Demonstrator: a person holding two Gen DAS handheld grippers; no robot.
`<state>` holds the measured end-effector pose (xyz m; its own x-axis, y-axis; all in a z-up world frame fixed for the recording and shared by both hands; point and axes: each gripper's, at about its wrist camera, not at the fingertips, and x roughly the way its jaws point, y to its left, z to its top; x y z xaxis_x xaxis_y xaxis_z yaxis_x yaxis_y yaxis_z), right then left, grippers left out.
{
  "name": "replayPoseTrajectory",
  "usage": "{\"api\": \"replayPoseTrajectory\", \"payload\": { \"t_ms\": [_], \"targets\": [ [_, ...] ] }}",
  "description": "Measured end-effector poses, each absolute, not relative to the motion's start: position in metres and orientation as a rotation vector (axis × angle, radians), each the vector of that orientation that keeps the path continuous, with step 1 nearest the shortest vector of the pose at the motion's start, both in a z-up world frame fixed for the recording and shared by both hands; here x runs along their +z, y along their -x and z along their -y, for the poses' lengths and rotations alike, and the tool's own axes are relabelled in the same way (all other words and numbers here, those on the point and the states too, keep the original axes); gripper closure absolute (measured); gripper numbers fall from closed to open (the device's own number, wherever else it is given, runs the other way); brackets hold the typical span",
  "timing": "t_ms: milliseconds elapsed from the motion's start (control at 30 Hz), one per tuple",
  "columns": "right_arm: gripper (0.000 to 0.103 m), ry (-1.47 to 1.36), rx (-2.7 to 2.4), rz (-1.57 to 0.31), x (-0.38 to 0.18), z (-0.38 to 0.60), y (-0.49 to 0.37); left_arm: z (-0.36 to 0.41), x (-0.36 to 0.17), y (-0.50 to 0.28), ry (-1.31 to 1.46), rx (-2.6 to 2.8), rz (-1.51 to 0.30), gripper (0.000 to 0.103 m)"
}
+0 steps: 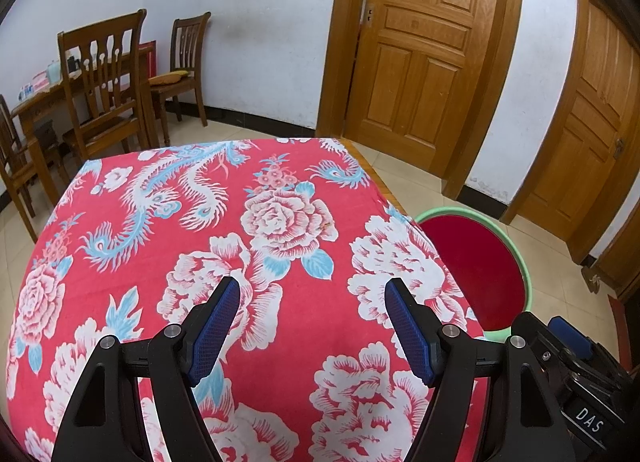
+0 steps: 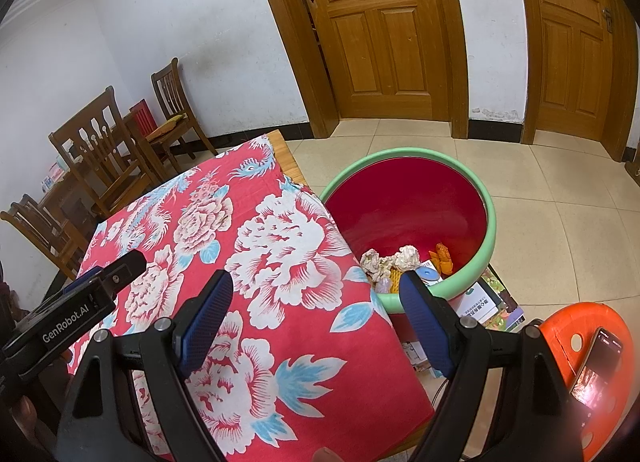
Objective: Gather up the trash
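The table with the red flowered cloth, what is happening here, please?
A person holds two black grippers with blue pads over the table covered by a red flowered cloth. The left gripper and the right gripper are both open and hold nothing. The crumpled paper balls and other scraps already lie in the green-rimmed red basin beside the table. No trash shows on the cloth.

Each handheld tool is built of matte black plastic arms that fork into two fingers. The left gripper [image 1: 312,326] carries dark blue pads [image 1: 216,336] with a fine mesh texture, and round silver screws sit at its pivots. The right gripper [image 2: 316,322] is built the same way. White lettering marks the black bodies: "GenRobot.AI" on one, "DAS" on the other.
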<state>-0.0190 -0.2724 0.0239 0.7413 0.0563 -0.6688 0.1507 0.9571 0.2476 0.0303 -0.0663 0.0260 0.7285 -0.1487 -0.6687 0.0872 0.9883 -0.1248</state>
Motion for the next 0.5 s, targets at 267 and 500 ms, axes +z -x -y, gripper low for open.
{"api": "replayPoseTrajectory", "payload": {
  "t_ms": [267,500],
  "targets": [
    [0.019,-0.297,-0.053,-0.736,0.0241,0.2724,0.0187,0.0668,0.0255,-0.0300,0.086,-0.132,-0.744,0.027],
    [0.019,-0.297,-0.053,-0.737,0.0240,0.2724,0.0192,0.0665,0.0248,-0.0296,0.087,-0.126,-0.746,0.027]
  ]
}}
